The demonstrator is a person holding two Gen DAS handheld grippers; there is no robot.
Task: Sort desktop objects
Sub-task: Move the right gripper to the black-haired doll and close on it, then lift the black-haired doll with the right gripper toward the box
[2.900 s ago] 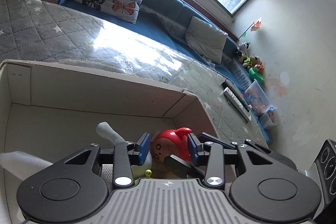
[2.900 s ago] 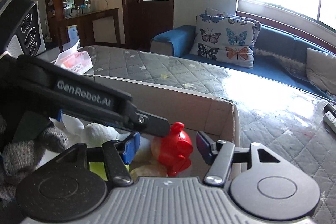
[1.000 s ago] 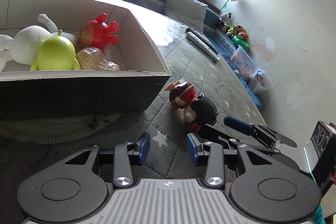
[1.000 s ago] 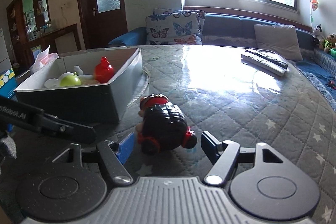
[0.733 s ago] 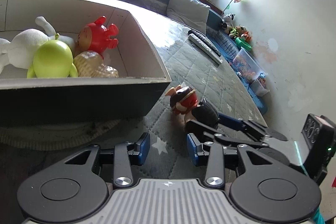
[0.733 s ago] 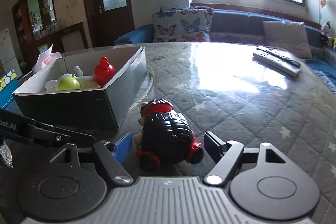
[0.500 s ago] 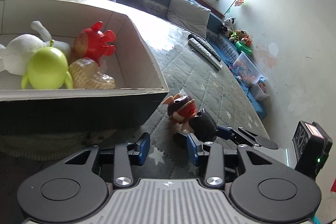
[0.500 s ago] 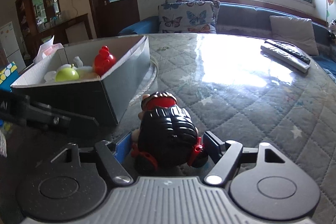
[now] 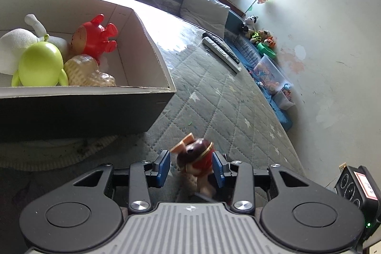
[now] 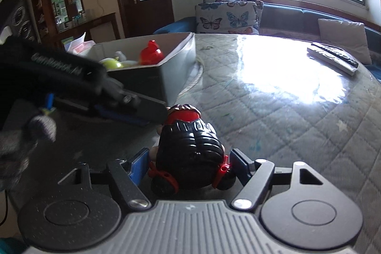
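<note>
A toy figure [image 10: 190, 146] with a black body and a red headband lies on the quilted table top, its back toward the right wrist camera. My right gripper [image 10: 188, 166] is shut on it, blue pads against its red side parts. In the left wrist view the toy's head [image 9: 195, 156] shows, blurred, between the fingers of my left gripper [image 9: 191, 168], which stays open without pressing on it. A left fingertip [image 10: 145, 110] sits just left of the head. The cardboard box [image 9: 152, 44] holds a red toy [image 9: 95, 37], a green toy [image 9: 40, 66], a white plush [image 9: 14, 47] and a yellowish toy [image 9: 88, 70].
Two remote controls [image 10: 333, 56] lie at the table's far right edge. A gloved hand [image 10: 23, 142] holds the left gripper at the left. Sofa cushions [image 10: 228, 16] stand behind the table. A clear bin of toys [image 9: 271, 73] sits on the floor by the wall.
The right gripper has come in around the toy and narrowed until its pads touch it. In the left wrist view the toy has shifted from right of the fingers to between them.
</note>
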